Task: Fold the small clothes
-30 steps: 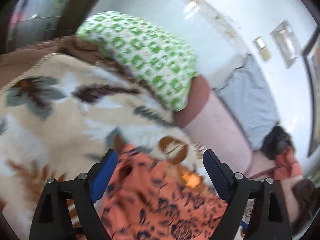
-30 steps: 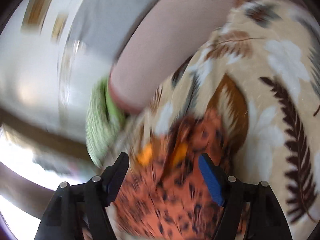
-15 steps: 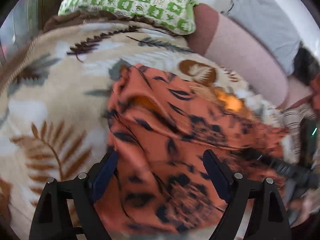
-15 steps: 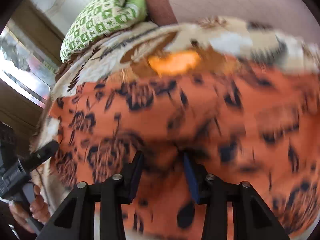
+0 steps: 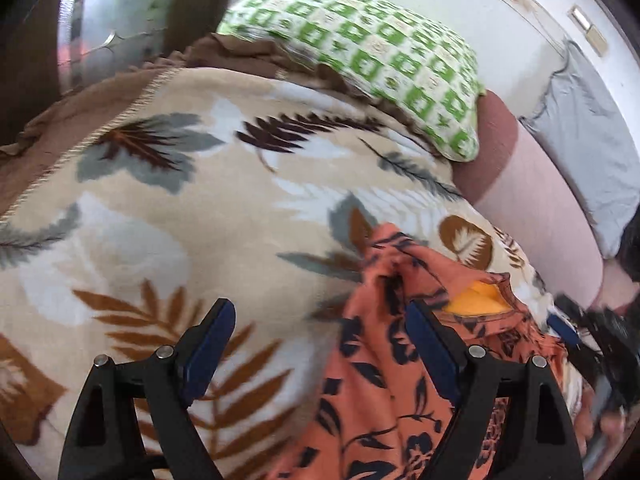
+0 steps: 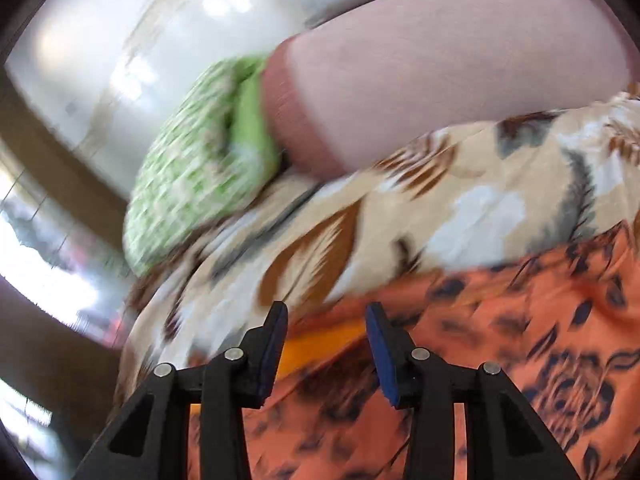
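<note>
An orange garment with a dark flower print [image 5: 384,396] lies on a beige leaf-patterned blanket [image 5: 168,216]; a yellow lining [image 5: 478,300] shows at its opening. My left gripper [image 5: 320,336] is open wide, its right finger over the garment's left edge, nothing between the jaws. In the right wrist view the garment [image 6: 520,320] fills the lower right, blurred. My right gripper [image 6: 326,340] is part open over its yellow-lined edge [image 6: 316,348], not clamped on it. The right gripper also shows at the left view's right edge [image 5: 592,340].
A green-and-white checked pillow [image 5: 360,64] lies at the far end of the blanket, beside a pink bolster [image 5: 532,208]. A grey cloth [image 5: 592,128] hangs by the white wall. A window [image 5: 108,12] is at far left.
The right gripper has opened from nearly shut and let the garment go. The left gripper has shifted left, so the garment now lies mostly to its right.
</note>
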A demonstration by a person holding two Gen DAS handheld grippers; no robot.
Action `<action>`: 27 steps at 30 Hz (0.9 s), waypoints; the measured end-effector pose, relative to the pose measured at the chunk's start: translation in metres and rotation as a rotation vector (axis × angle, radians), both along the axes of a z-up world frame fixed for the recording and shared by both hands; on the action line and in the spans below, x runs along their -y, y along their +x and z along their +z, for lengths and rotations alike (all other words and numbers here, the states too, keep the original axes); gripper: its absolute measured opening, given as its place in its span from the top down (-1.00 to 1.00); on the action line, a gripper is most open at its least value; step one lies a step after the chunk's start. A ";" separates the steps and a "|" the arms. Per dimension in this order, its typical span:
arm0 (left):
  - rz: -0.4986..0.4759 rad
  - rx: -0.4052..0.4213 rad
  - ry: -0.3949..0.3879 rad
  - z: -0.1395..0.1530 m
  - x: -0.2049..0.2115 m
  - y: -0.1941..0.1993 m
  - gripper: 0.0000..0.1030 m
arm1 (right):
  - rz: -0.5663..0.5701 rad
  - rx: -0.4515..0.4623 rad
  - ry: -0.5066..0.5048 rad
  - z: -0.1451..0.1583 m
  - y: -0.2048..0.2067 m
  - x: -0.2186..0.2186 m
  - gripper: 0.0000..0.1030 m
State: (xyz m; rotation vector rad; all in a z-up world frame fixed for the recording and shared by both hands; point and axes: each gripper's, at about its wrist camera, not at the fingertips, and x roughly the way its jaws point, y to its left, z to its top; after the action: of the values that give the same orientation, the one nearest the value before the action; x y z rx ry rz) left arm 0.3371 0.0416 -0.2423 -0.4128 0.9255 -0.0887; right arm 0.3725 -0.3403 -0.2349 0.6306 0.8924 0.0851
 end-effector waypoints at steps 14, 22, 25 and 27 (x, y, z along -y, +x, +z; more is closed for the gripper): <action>0.022 -0.070 0.062 -0.003 -0.019 0.006 -0.70 | 0.328 -0.137 -0.142 -0.040 0.043 -0.166 0.10; -0.104 -0.072 0.124 -0.001 -0.002 0.010 -0.69 | 0.132 -0.086 0.018 -0.026 0.087 -0.129 0.10; -0.183 -0.068 0.206 -0.002 0.016 0.005 -0.69 | 0.129 -0.036 -0.001 -0.008 0.054 -0.111 0.10; -0.260 -0.088 0.274 -0.009 0.029 0.003 -0.70 | 0.113 -0.027 -0.013 -0.001 0.022 -0.086 0.10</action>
State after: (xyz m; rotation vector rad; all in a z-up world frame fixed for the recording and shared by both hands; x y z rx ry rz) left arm 0.3398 0.0122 -0.2508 -0.0417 1.0584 -0.1797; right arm 0.3945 -0.2547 -0.2357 0.5696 0.9536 0.1728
